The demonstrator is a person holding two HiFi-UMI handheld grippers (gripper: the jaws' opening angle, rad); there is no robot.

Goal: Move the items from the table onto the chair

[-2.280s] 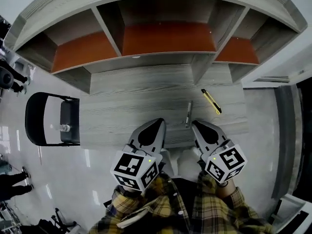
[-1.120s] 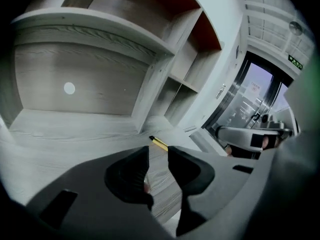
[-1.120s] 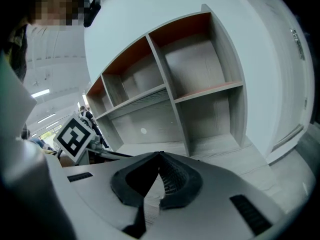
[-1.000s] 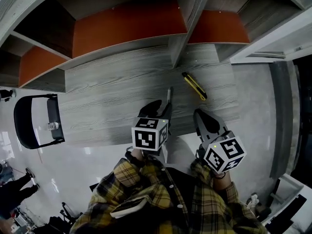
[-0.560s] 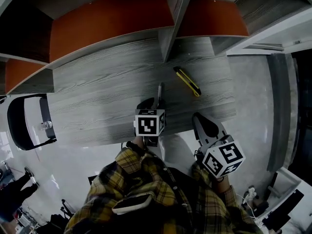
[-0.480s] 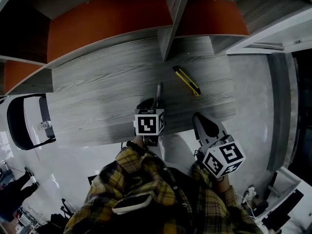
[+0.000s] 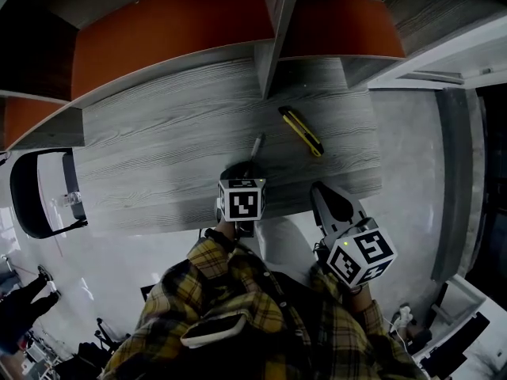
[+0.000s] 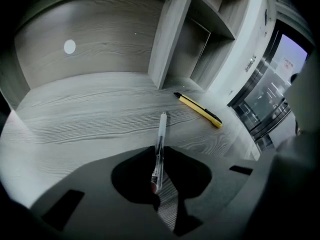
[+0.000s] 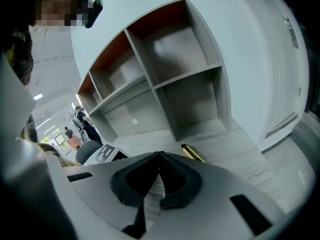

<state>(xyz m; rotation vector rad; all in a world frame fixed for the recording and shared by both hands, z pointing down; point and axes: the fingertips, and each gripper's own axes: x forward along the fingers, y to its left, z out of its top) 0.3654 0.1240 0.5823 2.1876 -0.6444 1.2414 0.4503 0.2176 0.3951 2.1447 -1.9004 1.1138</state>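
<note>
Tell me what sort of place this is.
Most likely an office or workroom: a grey wood-grain desk with a built-in shelf unit backed in orange, a black chair beside it on a glossy floor, and a pen and yellow utility knife on the desk.

I see a grey wood-grain shelf unit (image 7: pixel 268 30) along the far side, with orange back panels (image 7: pixel 166 42) left and right of its divider. A bystander (image 7: pixel 24 311) stands on the glossy white floor (image 7: pixel 119 264) at near left.
</note>
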